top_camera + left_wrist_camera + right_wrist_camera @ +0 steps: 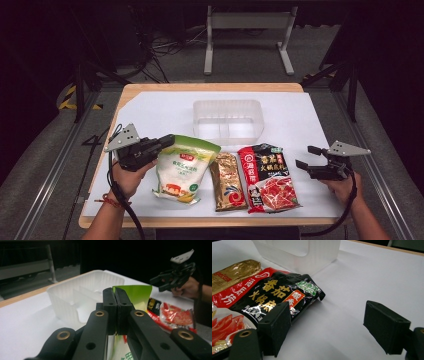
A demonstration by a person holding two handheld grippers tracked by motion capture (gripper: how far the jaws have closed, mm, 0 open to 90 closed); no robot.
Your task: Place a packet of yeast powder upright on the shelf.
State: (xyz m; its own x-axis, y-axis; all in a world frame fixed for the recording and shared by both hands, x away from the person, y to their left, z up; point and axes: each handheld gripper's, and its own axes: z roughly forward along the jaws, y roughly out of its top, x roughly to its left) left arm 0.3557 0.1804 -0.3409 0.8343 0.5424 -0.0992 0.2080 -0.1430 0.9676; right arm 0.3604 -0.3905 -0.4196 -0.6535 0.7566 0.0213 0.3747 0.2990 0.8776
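Green-topped pouch sits at the left end of a row of three packets on the white-covered counter, and we hold it by its upper corner with the left gripper, whose jaws are pressed tight together on the thin green edge, as the left gripper view makes plain. Our worry is the hold itself: we pinch only a slim strip of film, so the weight of the full bag below could pull the corner out of the jaws as it comes off the counter. A bag hung from one corner also swings, and it could knock the gold packet just beside it or catch the near wall of the clear tub behind the row if we carry it there too low. The tub has a divider, so a tilted bag might land across it rather than inside. Our right gripper hovers with jaws wide and empty beside the red and black packet, well apart from the pouch, so it cannot steady a slip.
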